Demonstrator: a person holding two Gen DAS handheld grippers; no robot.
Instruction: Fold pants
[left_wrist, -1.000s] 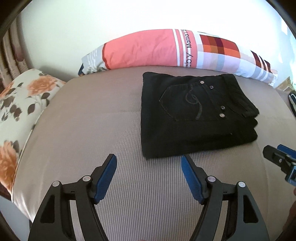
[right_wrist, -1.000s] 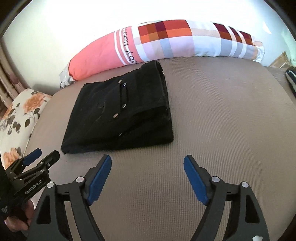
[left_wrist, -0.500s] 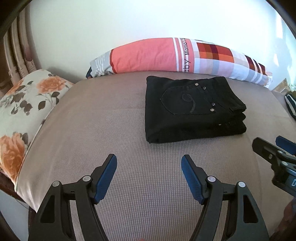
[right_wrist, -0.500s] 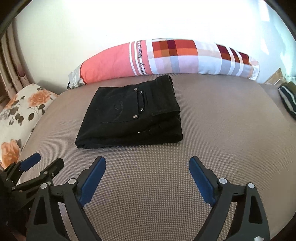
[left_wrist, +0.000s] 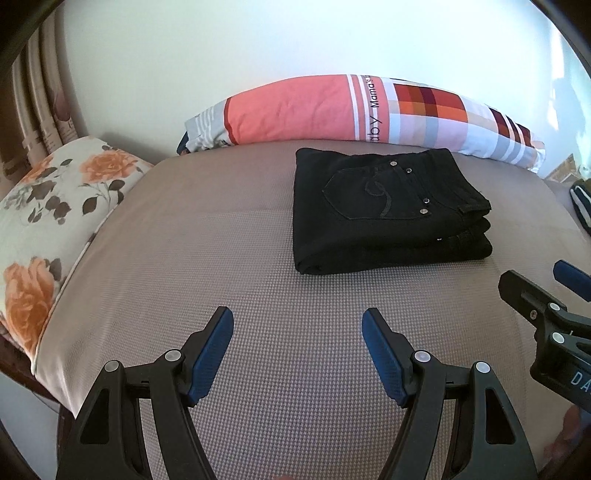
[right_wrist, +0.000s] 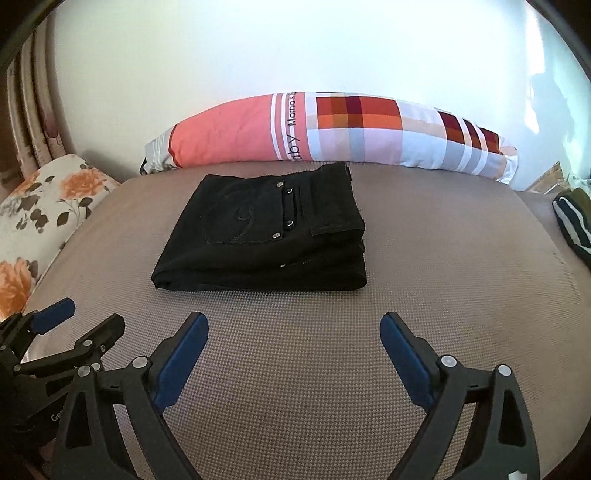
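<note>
The black pants (left_wrist: 388, 210) lie folded in a neat rectangular stack on the grey-brown bed, back pocket on top; they also show in the right wrist view (right_wrist: 266, 232). My left gripper (left_wrist: 297, 328) is open and empty, held back from the stack's near edge. My right gripper (right_wrist: 293, 334) is open and empty, also short of the stack. Each gripper shows at the edge of the other's view: the right gripper (left_wrist: 546, 291) and the left gripper (right_wrist: 77, 321).
A long pink and plaid pillow (left_wrist: 351, 110) lies against the white wall behind the pants. A floral pillow (left_wrist: 48, 206) sits at the left bed edge. A dark striped cloth (right_wrist: 572, 225) lies at the far right. Curtains hang far left.
Both grippers have pulled back and away from the folded pants, which now look smaller and farther. Both stayed open and empty. The pants have not moved.
</note>
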